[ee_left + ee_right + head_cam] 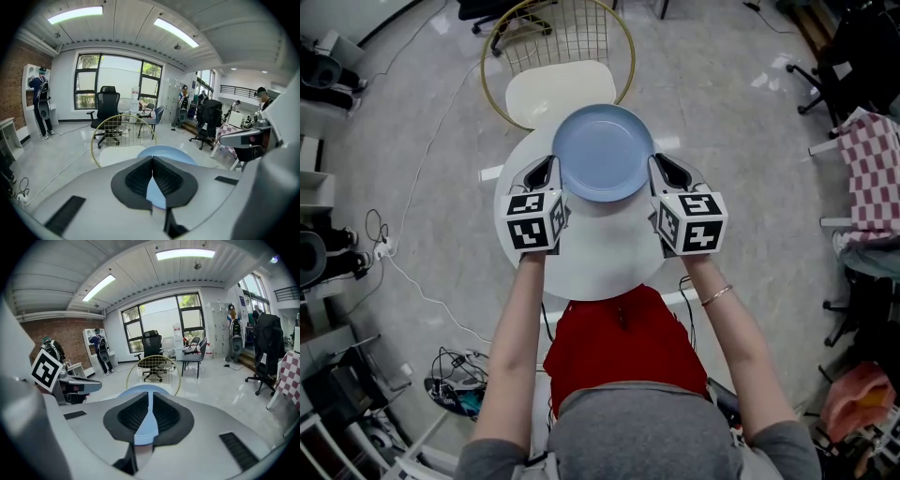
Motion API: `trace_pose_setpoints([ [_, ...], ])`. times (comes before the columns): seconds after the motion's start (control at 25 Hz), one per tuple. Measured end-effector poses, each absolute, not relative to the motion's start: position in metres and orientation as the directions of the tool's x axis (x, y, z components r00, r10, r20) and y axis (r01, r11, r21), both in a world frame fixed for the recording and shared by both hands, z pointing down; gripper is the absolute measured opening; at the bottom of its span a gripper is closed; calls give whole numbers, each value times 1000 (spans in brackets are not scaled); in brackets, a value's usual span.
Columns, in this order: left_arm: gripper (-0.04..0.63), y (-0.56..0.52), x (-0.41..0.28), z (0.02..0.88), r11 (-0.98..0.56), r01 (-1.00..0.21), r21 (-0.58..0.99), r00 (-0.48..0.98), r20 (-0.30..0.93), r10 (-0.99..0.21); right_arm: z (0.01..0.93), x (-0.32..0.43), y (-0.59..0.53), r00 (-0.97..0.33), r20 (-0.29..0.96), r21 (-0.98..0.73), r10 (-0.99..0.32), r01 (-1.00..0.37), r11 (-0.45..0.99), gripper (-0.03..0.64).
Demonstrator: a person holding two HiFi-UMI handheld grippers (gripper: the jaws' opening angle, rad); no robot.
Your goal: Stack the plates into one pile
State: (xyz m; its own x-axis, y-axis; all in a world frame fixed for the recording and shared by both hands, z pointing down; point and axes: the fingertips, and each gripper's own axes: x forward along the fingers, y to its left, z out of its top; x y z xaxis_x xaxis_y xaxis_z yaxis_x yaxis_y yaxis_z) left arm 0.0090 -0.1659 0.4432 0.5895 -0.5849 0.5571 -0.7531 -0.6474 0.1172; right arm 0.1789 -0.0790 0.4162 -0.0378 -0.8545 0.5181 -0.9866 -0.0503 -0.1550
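Left gripper and right gripper clamp round pale-blue plate.

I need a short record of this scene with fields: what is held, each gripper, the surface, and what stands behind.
held: blue plate, only one in view
left gripper: fingers shut on the plate's left rim
right gripper: fingers shut on its right rim
surface: round white table
behind: wire-backed chair, white seat

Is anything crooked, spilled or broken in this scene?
Nothing stands out. The blue plate is pinched at opposite edges by the left tool and right tool, roughly level above the round white table; nothing looks spilled or cracked.
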Motion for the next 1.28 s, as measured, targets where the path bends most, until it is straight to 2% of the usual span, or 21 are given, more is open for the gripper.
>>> trace_pose_setpoints([
  [0.64,15,-108,13,374,-666,-742,75,635,398,-662,360,180,-22,-81,360,-153,-930,-988,26,29],
  [1.28,15,-65,-3,328,-646,-761,58,631,293,-718,309,178,18,-96,230,-91,-969,-993,77,28],
])
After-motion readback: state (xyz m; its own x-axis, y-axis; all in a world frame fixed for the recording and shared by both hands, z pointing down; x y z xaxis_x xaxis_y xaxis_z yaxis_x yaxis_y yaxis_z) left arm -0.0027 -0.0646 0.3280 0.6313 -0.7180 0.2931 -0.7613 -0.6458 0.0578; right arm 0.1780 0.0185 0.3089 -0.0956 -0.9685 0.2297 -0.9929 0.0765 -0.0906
